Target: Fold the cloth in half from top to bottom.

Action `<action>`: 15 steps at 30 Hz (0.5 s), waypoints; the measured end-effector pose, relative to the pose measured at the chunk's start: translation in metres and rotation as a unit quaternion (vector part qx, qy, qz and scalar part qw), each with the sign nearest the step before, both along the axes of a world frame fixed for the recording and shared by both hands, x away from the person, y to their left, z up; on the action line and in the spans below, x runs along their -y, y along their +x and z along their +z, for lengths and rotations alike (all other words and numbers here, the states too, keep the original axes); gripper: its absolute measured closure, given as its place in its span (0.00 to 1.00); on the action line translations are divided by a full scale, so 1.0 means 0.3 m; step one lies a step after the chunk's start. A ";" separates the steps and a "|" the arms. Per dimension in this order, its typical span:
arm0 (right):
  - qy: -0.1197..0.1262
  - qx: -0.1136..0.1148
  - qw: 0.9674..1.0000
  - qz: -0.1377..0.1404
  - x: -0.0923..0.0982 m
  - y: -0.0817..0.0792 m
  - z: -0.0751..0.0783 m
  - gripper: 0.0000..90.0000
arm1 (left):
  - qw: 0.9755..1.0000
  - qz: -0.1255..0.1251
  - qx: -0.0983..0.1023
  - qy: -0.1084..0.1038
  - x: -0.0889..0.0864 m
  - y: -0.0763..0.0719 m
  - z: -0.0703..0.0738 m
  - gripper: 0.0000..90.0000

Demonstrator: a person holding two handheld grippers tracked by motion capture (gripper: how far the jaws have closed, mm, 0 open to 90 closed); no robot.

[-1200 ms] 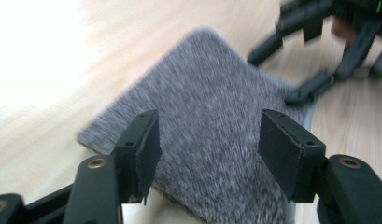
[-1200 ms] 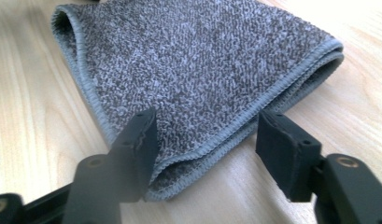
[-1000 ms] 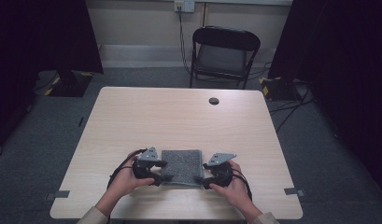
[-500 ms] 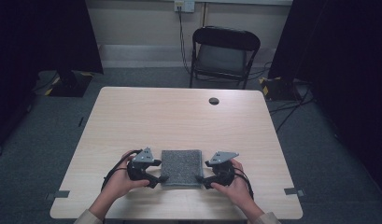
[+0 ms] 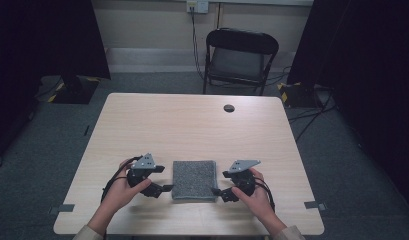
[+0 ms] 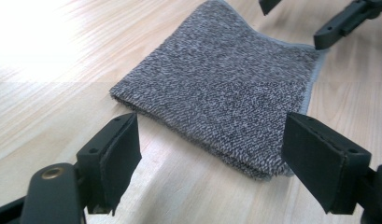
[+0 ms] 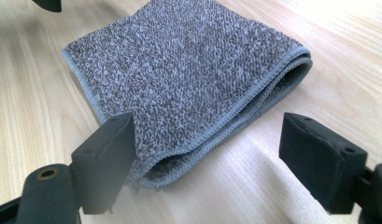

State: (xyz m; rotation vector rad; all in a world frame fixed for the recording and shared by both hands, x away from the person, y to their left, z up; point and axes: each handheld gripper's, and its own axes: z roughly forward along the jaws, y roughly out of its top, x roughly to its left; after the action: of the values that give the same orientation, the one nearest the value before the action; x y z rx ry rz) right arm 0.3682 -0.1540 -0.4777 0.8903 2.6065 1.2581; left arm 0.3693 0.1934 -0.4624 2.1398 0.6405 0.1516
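Now | folded towel point(image 5: 194, 180) | flat | long axis front-to-back

A light wooden table point(image 5: 192, 125) with rounded corners stands on grey carpet. A folded grey towel point(image 5: 194, 179) lies flat on it near the front edge, about midway across, its layers stacked with bound edges showing along one side. A small round black cap point(image 5: 229, 108) sits near the far edge
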 end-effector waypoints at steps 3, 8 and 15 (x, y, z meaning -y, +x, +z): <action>-0.001 -0.001 1.000 0.000 0.004 -0.001 -0.001 0.20 | 1.000 0.001 0.001 -0.002 -0.010 -0.002 0.003 0.22; 0.002 0.002 1.000 -0.003 0.014 0.001 0.006 0.20 | 1.000 0.011 -0.003 -0.008 -0.034 -0.005 0.002 0.22; 0.011 0.006 1.000 -0.008 0.042 0.003 0.024 0.21 | 1.000 0.015 -0.004 -0.006 -0.055 -0.014 0.003 0.22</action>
State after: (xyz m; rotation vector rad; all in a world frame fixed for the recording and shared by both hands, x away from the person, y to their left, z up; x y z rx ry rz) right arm 0.3691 -0.1665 -0.4706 0.9038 2.5765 1.2850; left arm 0.3652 0.2100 -0.4615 2.1208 0.6756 0.1556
